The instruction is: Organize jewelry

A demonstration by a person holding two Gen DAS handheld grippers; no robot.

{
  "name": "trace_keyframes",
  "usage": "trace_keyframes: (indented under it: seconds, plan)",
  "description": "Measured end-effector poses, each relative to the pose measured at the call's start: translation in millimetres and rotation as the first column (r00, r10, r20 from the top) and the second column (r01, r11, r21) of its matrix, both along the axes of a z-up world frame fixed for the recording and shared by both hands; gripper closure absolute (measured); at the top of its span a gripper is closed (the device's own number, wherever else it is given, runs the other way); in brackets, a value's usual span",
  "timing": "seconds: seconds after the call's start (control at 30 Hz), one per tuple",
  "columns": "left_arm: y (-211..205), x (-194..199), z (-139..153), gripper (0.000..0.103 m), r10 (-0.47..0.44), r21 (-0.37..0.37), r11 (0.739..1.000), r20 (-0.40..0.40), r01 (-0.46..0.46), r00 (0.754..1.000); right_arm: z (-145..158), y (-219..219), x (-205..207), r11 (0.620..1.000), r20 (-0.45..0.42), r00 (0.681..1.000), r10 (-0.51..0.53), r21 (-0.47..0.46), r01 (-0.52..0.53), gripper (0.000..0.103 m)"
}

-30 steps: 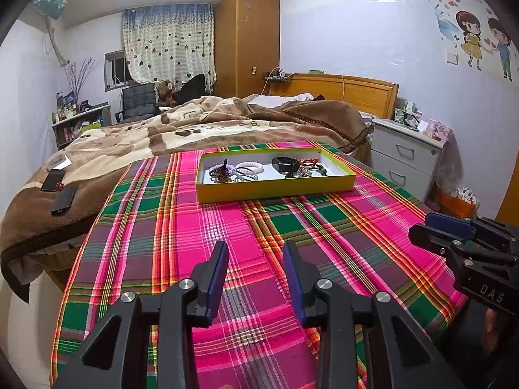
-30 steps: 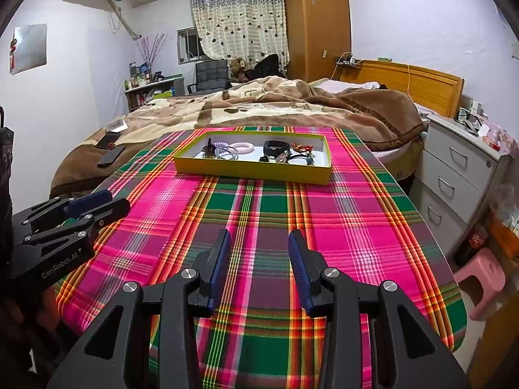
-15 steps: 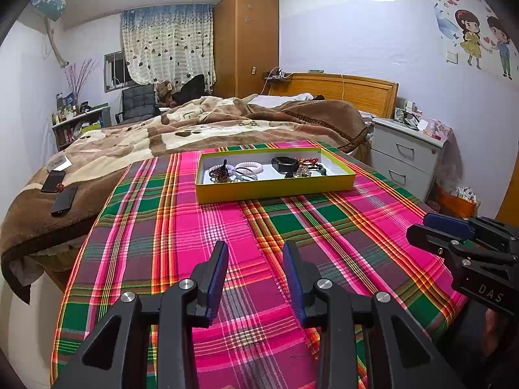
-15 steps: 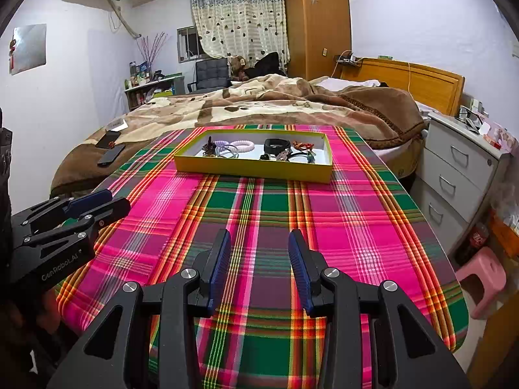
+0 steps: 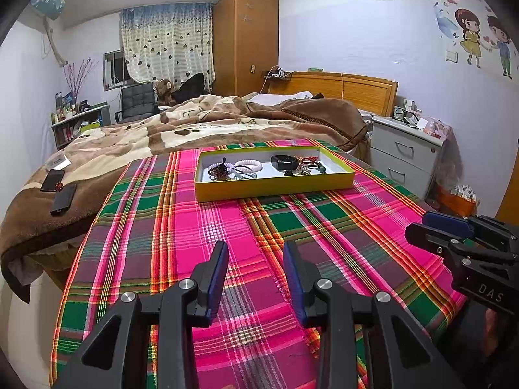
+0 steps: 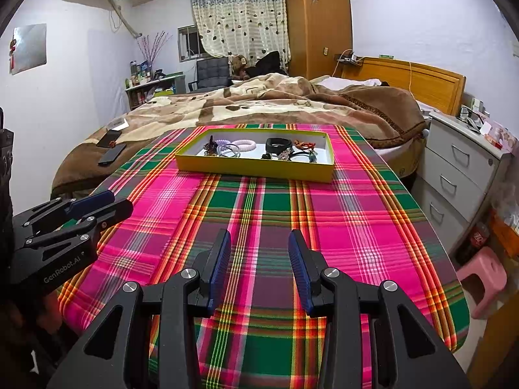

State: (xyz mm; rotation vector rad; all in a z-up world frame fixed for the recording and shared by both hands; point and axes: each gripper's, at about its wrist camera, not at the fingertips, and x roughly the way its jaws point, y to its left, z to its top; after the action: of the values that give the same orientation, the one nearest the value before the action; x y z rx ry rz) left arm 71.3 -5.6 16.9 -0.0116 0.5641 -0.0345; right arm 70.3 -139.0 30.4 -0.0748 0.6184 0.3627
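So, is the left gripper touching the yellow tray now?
Apart. The left wrist view shows the left gripper open over bare plaid cloth, with a wide stretch of cloth between it and the yellow tray.

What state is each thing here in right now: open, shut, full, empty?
Left gripper: open, empty.
Right gripper: open, empty.
Yellow tray: lidless, holding jewelry.
Black band: in the tray.
Nightstand: drawers shut.
Wardrobe: doors shut.

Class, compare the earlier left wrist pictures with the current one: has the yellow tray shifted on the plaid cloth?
No. The yellow tray sits on the same stripes of the plaid cloth, with the same offset from the bedside drawers.
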Motion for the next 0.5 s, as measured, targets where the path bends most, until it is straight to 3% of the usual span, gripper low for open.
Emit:
trace_keyframes:
  seconds: [0.5]
  plan:
    - [3.0, 0.1, -4.2, 0.069, 0.001, -0.001, 1.0, -0.005, -0.001, 1.0, 0.3, 0.7, 0.1, 1.0, 0.002, 1.0, 0.0, 0.0, 0.0, 0.065]
